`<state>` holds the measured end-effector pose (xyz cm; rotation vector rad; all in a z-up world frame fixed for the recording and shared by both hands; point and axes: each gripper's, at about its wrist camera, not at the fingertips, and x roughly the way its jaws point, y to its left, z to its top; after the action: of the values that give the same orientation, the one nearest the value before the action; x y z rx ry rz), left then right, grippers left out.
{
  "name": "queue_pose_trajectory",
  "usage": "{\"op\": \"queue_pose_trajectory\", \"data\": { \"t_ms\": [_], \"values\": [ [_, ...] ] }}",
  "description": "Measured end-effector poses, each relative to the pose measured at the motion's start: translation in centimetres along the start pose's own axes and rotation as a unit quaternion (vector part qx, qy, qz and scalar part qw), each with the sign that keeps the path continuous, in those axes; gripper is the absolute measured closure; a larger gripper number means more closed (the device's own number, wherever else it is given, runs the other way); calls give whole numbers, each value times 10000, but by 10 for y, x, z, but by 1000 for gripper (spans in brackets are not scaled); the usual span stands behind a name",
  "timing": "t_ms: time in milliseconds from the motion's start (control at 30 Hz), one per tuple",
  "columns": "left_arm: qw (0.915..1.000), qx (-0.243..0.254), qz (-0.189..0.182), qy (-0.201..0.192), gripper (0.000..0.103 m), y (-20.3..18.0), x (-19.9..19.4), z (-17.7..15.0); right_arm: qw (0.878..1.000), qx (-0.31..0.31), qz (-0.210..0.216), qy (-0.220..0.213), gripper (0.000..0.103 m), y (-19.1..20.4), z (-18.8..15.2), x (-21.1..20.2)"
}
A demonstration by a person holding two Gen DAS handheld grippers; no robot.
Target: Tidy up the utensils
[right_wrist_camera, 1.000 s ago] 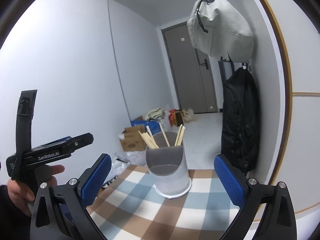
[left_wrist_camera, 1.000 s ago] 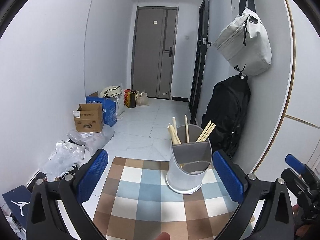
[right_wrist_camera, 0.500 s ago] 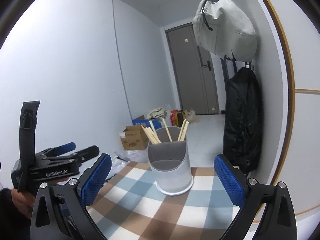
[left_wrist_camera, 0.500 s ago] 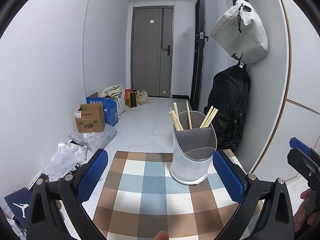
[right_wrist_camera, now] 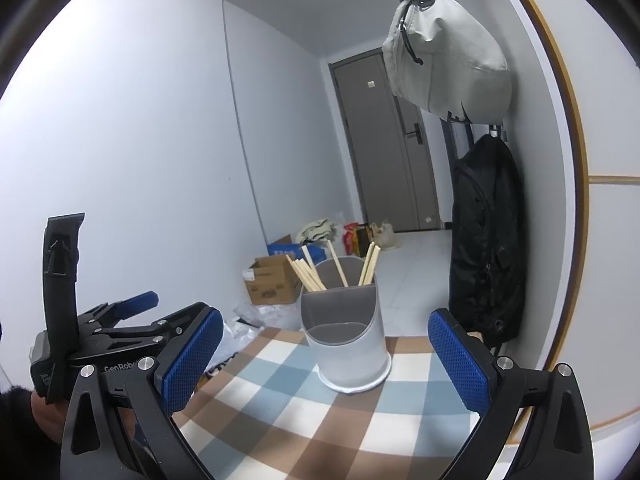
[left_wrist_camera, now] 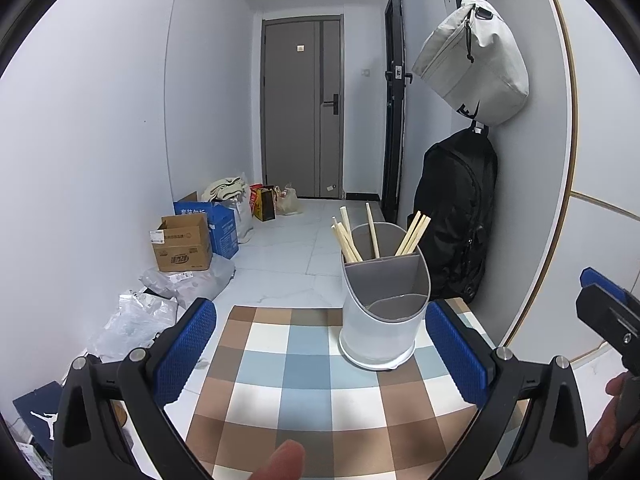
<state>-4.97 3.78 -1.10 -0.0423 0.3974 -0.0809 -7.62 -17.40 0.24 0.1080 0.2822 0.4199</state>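
A white and grey utensil holder [left_wrist_camera: 384,316] stands upright on the checked tablecloth [left_wrist_camera: 280,384], near its far right corner. Several wooden chopsticks [left_wrist_camera: 346,240] lean in its rear compartment; the lower front compartment looks empty. My left gripper [left_wrist_camera: 320,320] is open with nothing between its blue pads, the holder just ahead and to the right. My right gripper [right_wrist_camera: 326,320] is also open and empty, facing the same holder [right_wrist_camera: 346,348] and chopsticks [right_wrist_camera: 308,276]. A thumb [left_wrist_camera: 280,460] shows at the bottom edge.
A black backpack [left_wrist_camera: 460,220] and a pale grey bag [left_wrist_camera: 472,68] hang on the right wall behind the table. Cardboard boxes [left_wrist_camera: 184,244] and plastic bags [left_wrist_camera: 136,320] lie on the floor to the left. A grey door [left_wrist_camera: 302,108] closes the corridor.
The left wrist view has tilted up slightly, so the holder sits a little higher and more level. Both grippers stay open, and the holder and chopsticks have not moved.
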Motion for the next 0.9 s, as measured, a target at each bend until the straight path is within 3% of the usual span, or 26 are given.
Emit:
{"op": "queue_pose_trajectory", "data": {
  "t_ms": [900],
  "values": [
    [9993, -309, -82, 177, 1, 8, 5, 2, 9999, -95, 69, 73, 0, 4, -1, 0]
  ]
}}
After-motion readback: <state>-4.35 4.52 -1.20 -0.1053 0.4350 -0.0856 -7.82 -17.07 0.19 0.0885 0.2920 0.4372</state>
